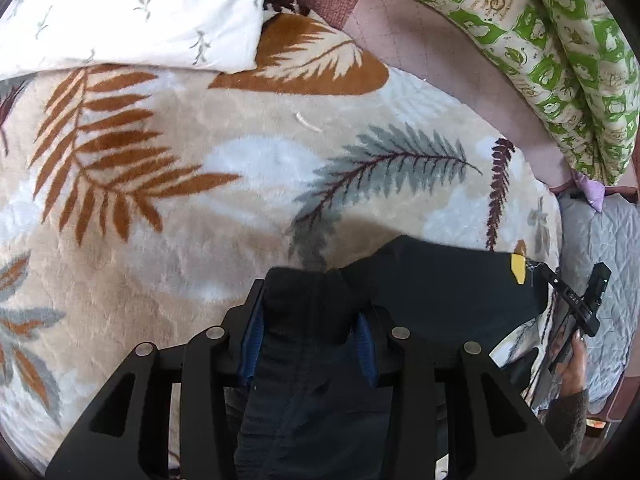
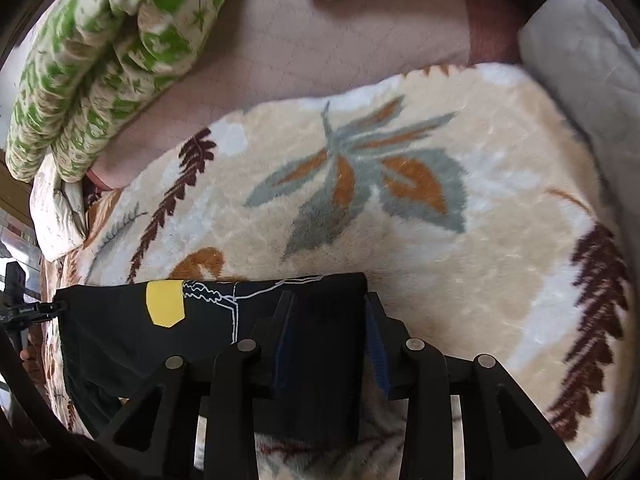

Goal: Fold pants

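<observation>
Your left tool (image 1: 310,300) points steeply down over the bed, and the black pants (image 1: 440,280) fill the gap between its fingers. The dark cloth bunches up between the blue pads (image 1: 251,344) and touches both, so the tool reads as clamped on the pants, though its fingers stand partly apart around the thick fold.

Your right tool (image 2: 326,308) also points down, with a corner of the same pants (image 2: 120,332) lying between its fingers. The cloth sits against the left pad; beside the right pad (image 2: 378,356) a strip of blanket shows through, so the pads do not press on it from both sides. Its fingers stand apart.

The pants lie at the near edge of the bed on the leaf-patterned blanket (image 1: 180,200), stretched sideways between your two tools. A yellow patch (image 2: 165,304) and white line print (image 2: 208,294) show on the pants, left of the right tool.

Far from you, a white sprigged pillow (image 1: 132,12) rests on the blanket at far left, and a green-and-cream quilt (image 1: 560,40) lies rolled at far right on a pinkish sheet (image 1: 420,40). Your right hand (image 1: 572,364) shows at the right edge of the left view.
</observation>
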Demonstrator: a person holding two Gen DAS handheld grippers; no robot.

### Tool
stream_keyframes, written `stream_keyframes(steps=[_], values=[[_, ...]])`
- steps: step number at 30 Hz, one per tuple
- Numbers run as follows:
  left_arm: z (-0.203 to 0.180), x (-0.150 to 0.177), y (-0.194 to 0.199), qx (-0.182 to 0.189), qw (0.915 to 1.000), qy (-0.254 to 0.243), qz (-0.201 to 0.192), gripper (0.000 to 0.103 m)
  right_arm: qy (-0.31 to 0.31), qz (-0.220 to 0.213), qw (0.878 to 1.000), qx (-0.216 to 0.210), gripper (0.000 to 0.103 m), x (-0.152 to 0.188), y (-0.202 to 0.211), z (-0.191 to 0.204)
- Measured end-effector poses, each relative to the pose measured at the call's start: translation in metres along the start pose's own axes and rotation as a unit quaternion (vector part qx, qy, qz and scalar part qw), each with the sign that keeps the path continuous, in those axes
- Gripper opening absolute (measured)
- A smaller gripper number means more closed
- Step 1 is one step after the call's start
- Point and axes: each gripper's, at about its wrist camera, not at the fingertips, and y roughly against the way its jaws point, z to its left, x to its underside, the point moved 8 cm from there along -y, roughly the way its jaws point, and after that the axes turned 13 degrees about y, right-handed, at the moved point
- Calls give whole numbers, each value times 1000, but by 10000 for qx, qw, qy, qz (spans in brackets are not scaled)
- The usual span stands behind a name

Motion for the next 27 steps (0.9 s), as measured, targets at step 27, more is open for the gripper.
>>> stream_keyframes(steps=[27], values=[[-7,45,69,-535,9857,-674,-1446,33,919,-666,9931,290,9,22,82,46]])
